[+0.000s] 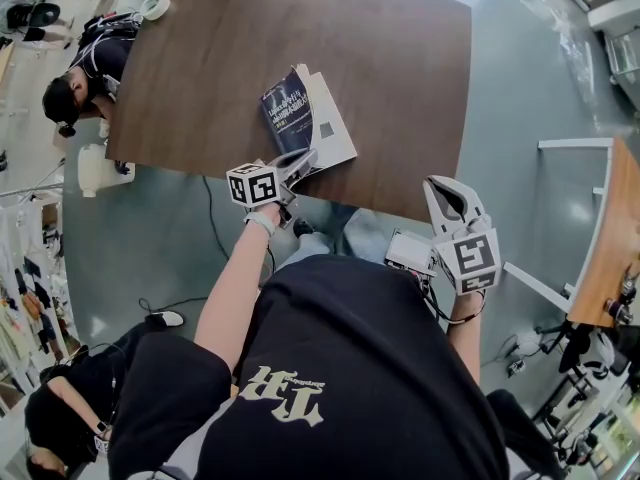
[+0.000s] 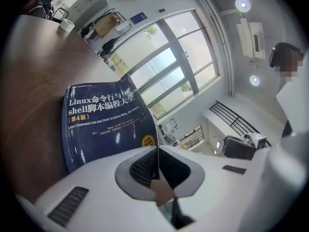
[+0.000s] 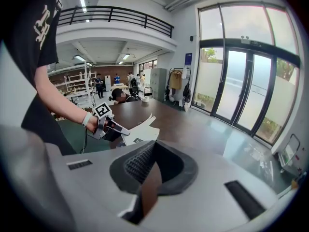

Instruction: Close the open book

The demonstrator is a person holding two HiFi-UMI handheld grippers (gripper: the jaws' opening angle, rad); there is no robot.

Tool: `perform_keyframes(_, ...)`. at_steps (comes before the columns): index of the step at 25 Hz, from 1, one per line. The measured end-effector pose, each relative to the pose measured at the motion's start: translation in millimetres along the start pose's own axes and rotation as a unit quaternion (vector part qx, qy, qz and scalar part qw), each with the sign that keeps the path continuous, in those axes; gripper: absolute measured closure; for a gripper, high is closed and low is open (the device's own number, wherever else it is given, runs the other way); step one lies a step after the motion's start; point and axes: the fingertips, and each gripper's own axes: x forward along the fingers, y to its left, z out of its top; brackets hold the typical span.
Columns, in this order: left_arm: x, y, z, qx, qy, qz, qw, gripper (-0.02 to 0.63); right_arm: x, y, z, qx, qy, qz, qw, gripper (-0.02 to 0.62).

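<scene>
**Book half open near the worktop's front edge, both grippers closed**

The book (image 1: pixel 305 118) lay on the brown worktop (image 1: pixel 400 78), near the front edge on the person's side. It was not shut. Its dark blue front cover, printed with a Linux title, stood tilted up from the block of white pages, whose leaves fanned slightly on the side away from the cover.

The left gripper (image 1: pixel 303 160) was at the book's near edge, its tip overlapping the lower corner in the head view. Whether it actually touched the book could not be made out. Its jaws were pressed together with nothing between them. In the left gripper view the blue cover rose just beyond the tips.

The right gripper (image 1: pixel 437 183) was held well apart from the book, off the worktop's front right corner and over the grey floor (image 1: pixel 510 118). Its jaws also met at the tips with nothing between them. The right gripper view looked across the worktop at the left gripper and the fanned pages.

A roll of tape (image 1: pixel 154 5) sat at the far left corner of the worktop. Another person (image 1: pixel 85 73) sat bent over at that side.
</scene>
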Motion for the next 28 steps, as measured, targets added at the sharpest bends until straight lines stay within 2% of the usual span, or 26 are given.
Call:
perform_keyframes(10, 17, 4, -5, 0.006, 0.015, 0.007, 0.9998, 0.589, -11, -7, -14, 0.012, 0.004, -0.017, 1.000, 0.607)
perform_keyframes(28, 57, 20, -21, 0.002, 0.078, 0.063, 0.9949, 0.588, -20, -20, -30, 0.037, 0.005, -0.036, 0.999, 0.607)
